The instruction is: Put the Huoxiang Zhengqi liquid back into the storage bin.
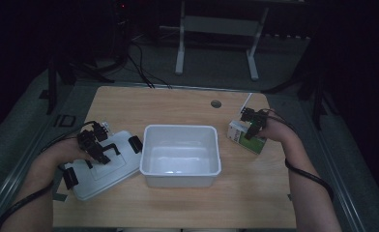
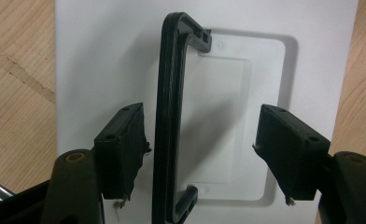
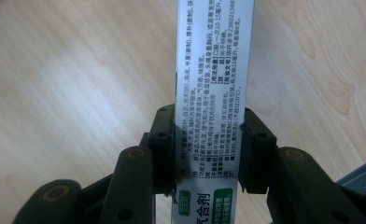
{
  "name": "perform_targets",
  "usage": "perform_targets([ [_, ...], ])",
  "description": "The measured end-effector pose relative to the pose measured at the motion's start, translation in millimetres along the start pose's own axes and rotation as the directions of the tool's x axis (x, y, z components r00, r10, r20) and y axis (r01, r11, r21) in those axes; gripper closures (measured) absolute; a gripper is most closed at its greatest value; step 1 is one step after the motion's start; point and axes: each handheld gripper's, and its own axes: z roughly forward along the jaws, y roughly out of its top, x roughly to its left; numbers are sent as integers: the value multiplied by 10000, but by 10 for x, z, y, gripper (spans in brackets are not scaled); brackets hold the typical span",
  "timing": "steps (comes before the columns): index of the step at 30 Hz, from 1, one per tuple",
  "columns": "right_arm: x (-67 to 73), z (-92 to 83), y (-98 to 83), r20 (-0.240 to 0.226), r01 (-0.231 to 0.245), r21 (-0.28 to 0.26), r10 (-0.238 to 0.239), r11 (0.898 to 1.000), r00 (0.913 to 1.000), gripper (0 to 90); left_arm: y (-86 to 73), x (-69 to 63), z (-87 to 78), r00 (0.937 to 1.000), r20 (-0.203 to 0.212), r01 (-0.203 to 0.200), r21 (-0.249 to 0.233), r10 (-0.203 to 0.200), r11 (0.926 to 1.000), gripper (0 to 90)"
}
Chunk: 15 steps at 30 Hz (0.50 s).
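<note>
At centre of the high view I see an open white bin (image 1: pixel 180 154) on the wooden surface (image 1: pixel 178 104). At lower left, my left claw (image 2: pixel 200 154) hangs with jaws apart astride the raised black handle (image 2: pixel 169 116) of the white lid (image 1: pixel 100 166) lying beside the bin. At right, my right claw (image 3: pixel 208 149) is clamped on a white-and-green carton (image 3: pixel 214 70) printed with small text.

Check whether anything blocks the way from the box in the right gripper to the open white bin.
Nothing visible does. The right gripper is clamped on the box, and only bare table lies between it and the bin, which looks empty.
</note>
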Motion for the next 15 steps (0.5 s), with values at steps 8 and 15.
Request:
perform_targets([
  [8,148,-92,-169,-383,954,-452,-972,9944,9945,636,-20,3,-12,10000,-9,53,46,-53,10000,333],
  [15,309,-216,-264,-433,1835,-409,-1853,9822,9817,637,-16,6,6,10000,13,60,131,-60,9999,333],
])
